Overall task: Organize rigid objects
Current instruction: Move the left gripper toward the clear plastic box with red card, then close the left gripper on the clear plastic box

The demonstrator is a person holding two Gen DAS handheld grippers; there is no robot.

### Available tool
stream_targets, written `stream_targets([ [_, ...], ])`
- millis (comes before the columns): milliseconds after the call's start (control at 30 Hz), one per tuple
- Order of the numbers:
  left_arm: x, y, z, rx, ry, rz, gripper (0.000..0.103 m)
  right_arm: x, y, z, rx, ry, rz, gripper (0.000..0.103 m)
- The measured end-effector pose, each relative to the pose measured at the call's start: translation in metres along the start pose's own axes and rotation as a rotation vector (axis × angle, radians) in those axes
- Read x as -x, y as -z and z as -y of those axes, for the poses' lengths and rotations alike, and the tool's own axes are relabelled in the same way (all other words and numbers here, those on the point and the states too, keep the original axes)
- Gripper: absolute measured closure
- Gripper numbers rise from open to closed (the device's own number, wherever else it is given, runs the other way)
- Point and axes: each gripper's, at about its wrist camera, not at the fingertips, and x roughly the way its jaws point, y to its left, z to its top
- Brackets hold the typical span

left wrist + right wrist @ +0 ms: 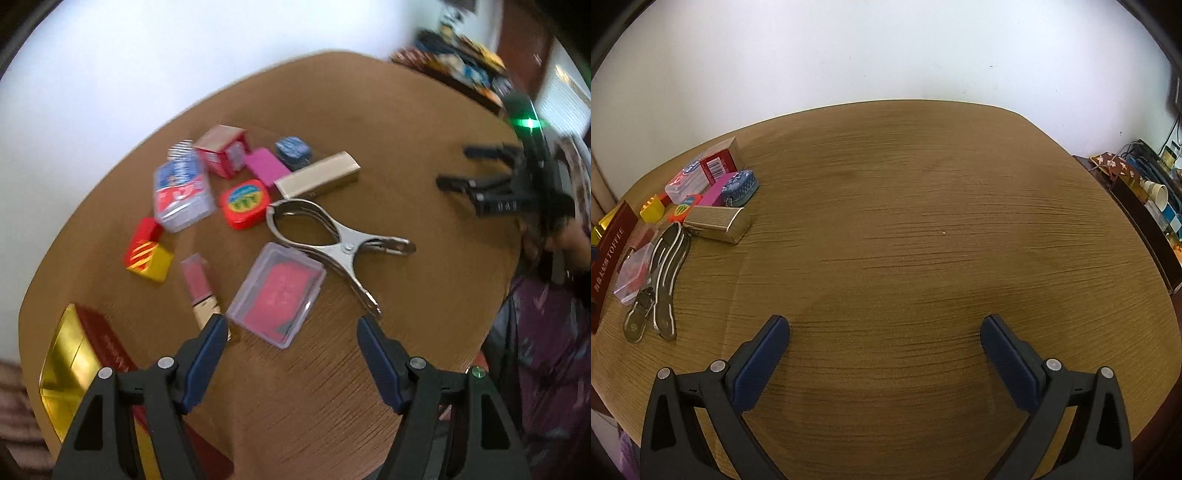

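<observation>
Several small rigid objects lie clustered on a brown wooden table (406,155). In the left wrist view I see a metal clamp (332,240), a clear case with a red card (280,291), a lipstick (197,288), a red tape measure (245,203), a gold bar box (319,175), a pink box (266,164) and a red-gold toffee box (85,354). My left gripper (293,325) is open, just above the clear case. My right gripper (884,328) is open and empty over bare table; it also shows in the left wrist view (454,166) at far right.
In the right wrist view the cluster sits at the far left: the clamp (665,273), the gold bar box (718,221), a blue tin (740,186). A cluttered shelf (1145,192) stands beyond the table's right edge. A white wall is behind.
</observation>
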Motion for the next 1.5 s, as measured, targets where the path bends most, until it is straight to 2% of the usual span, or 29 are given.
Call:
stream_targets([
  [200, -0.029, -0.016, -0.003, -0.106, 0.045, -0.100, 0.029, -0.002, 0.001, -0.001, 0.001, -0.001, 0.002, 0.000],
  [433, -0.050, -0.027, -0.025, -0.123, 0.115, -0.155, 0.029, -0.004, -0.001, -0.001, 0.008, -0.007, -0.004, 0.000],
  [533, -0.059, -0.028, -0.033, -0.127, 0.100, -0.180, 0.029, -0.004, -0.001, 0.001, 0.010, -0.011, -0.004, 0.000],
  [600, -0.065, -0.030, -0.036, -0.126, 0.128, -0.197, 0.029, -0.005, -0.001, 0.002, 0.007, -0.012, -0.003, 0.000],
  [700, -0.076, -0.029, -0.036, -0.142, 0.131, -0.201, 0.029, -0.005, -0.001, 0.002, 0.008, -0.013, -0.003, 0.000],
  [733, -0.077, -0.029, -0.037, -0.136, 0.151, -0.189, 0.035, -0.005, -0.001, 0.002, 0.008, -0.014, -0.002, 0.000],
  [767, -0.075, -0.026, -0.038, -0.123, 0.169, -0.179, 0.046, -0.006, -0.002, 0.002, 0.006, -0.013, -0.002, 0.000],
  [967, -0.070, -0.015, -0.046, 0.007, 0.147, -0.123, 0.047, -0.006, -0.003, -0.002, 0.014, -0.002, -0.007, 0.000],
  [1133, -0.036, 0.015, -0.040, 0.158, 0.091, -0.028, 0.047, -0.005, -0.002, -0.004, 0.023, -0.024, -0.006, 0.000],
  [1200, -0.018, 0.035, -0.043, 0.283, 0.079, 0.025, 0.047, -0.001, -0.002, -0.008, 0.036, -0.062, -0.012, 0.000],
  [1333, 0.009, 0.075, -0.048, 0.502, 0.064, 0.079, 0.046, 0.022, -0.015, -0.034, 0.082, -0.178, -0.001, 0.001],
  [1400, 0.017, 0.085, -0.043, 0.593, 0.078, 0.099, 0.046, 0.031, -0.022, -0.058, 0.145, -0.210, -0.010, 0.001],
  [1500, 0.031, 0.091, -0.033, 0.691, 0.053, 0.126, 0.046, 0.037, -0.034, -0.095, 0.208, -0.306, -0.061, 0.001],
])
